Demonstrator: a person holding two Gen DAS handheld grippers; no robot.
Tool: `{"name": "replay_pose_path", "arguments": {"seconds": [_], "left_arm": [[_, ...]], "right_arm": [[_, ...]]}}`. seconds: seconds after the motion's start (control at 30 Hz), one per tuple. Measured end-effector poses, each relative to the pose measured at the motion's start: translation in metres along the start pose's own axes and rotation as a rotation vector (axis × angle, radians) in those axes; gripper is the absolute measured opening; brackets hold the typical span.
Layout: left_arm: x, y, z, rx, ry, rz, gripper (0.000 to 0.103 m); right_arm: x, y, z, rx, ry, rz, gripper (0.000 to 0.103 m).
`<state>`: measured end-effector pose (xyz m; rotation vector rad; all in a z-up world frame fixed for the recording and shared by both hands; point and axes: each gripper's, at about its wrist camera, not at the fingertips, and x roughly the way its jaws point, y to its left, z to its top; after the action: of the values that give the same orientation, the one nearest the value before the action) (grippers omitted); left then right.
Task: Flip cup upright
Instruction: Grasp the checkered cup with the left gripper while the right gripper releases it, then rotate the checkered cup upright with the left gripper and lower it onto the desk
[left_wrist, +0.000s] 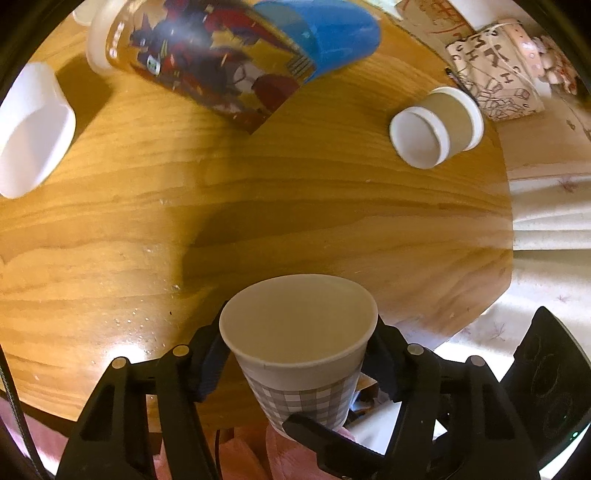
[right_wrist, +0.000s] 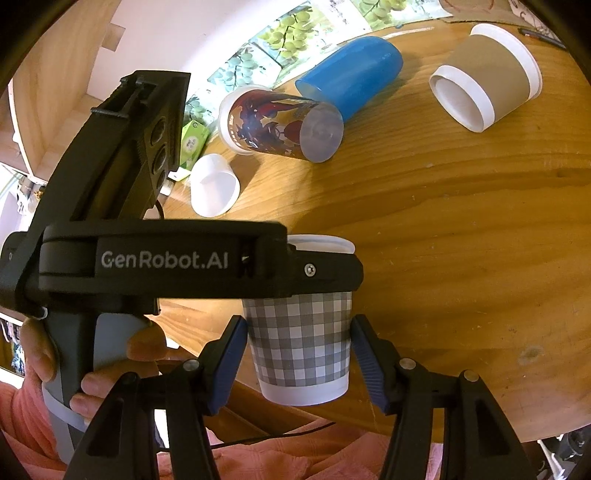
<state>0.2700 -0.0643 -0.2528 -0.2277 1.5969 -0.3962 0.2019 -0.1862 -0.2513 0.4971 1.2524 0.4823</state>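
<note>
While the left gripper (right_wrist: 317, 271) is clamped on the upper wall of the checked paper cup (right_wrist: 299, 343), mouth up above the wooden table (right_wrist: 461, 258), the right gripper (right_wrist: 295, 363) stands apart around its lower part, apparently just clear of it. Lower it gently, level, then release, so thin paper does not crush.

A round wooden table (right_wrist: 461, 229) carries four cups lying on their sides. A tall printed cup (right_wrist: 277, 125) lies touching a blue cup (right_wrist: 351, 74) at the far side, with a small white cup (right_wrist: 214, 184) near the printed one and a brown cup with white rims (right_wrist: 487, 85) set apart from the rest. A pen (right_wrist: 541, 37) lies by the far edge
</note>
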Motion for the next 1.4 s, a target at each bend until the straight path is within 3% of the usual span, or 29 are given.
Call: {"name": "replay_pose_path", "arguments": {"seconds": [0.37,0.53,0.73,1.0,1.4], "left_arm": [[-0.034,-0.005,0.002,0.104,-0.281,0.059,0.069],[-0.045,-0.011,-0.002,0.207,-0.454,0.094,0.069],[-0.038,-0.021,-0.013,0.323,-0.577,0.145,0.069],[-0.024,-0.035,-0.038,0.467,-0.647,0.211,0.069],[-0.019,-0.031,-0.069,0.508,-0.676,0.214,0.071]], "right_arm": [[-0.011,0.003,-0.009,-0.023,-0.058,-0.015,0.061],[-0.013,-0.003,-0.015,-0.015,-0.069,-0.035,0.062],[-0.017,-0.01,-0.022,0.0,-0.08,-0.048,0.066],[-0.019,-0.022,-0.028,0.018,-0.097,-0.09,0.069],[-0.029,-0.035,-0.044,0.057,-0.114,-0.134,0.07]]}}
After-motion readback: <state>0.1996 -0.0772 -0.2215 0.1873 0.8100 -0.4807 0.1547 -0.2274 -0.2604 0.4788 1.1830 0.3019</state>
